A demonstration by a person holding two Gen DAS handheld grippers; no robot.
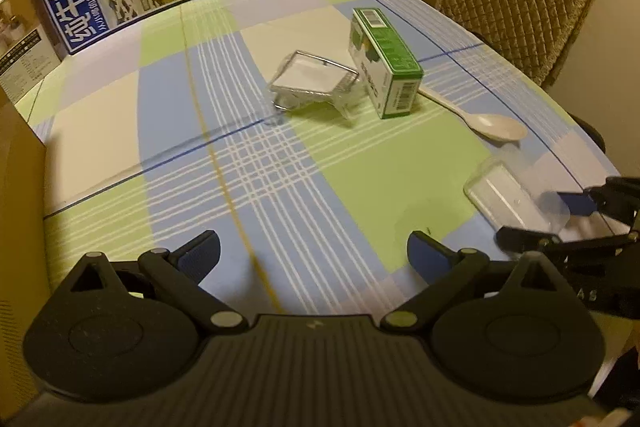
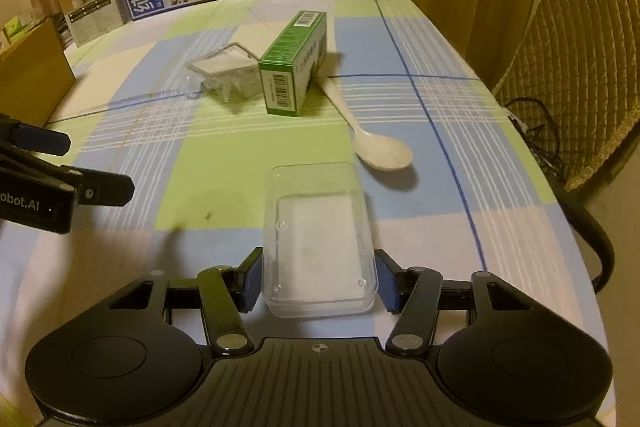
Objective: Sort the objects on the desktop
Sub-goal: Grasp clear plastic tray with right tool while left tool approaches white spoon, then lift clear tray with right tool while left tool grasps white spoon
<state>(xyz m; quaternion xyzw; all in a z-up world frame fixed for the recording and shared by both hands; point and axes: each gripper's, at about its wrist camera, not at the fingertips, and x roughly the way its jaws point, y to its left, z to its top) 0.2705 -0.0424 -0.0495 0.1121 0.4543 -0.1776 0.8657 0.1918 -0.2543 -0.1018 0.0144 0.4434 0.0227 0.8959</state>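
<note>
Right claw (image 2: 320, 279): its two blue pads sat on either side of the clear box (image 2: 318, 239) — pinching it at the near end.
Left claw (image 1: 314, 255): spread wide, nothing between its fingers, over the table (image 1: 360, 179).
Clear box: flat on the checked cloth, near the front edge.
Spoon (image 2: 370, 135): white, just past the clear box.
Green carton (image 2: 294, 65): lying on its side — touching the spoon's handle.
Little clear tray (image 2: 228, 71): tipped, beside the green carton.

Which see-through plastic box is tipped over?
The far clear box beside the green carton is tipped; the other clear box sits flat between the right gripper fingers.
</note>
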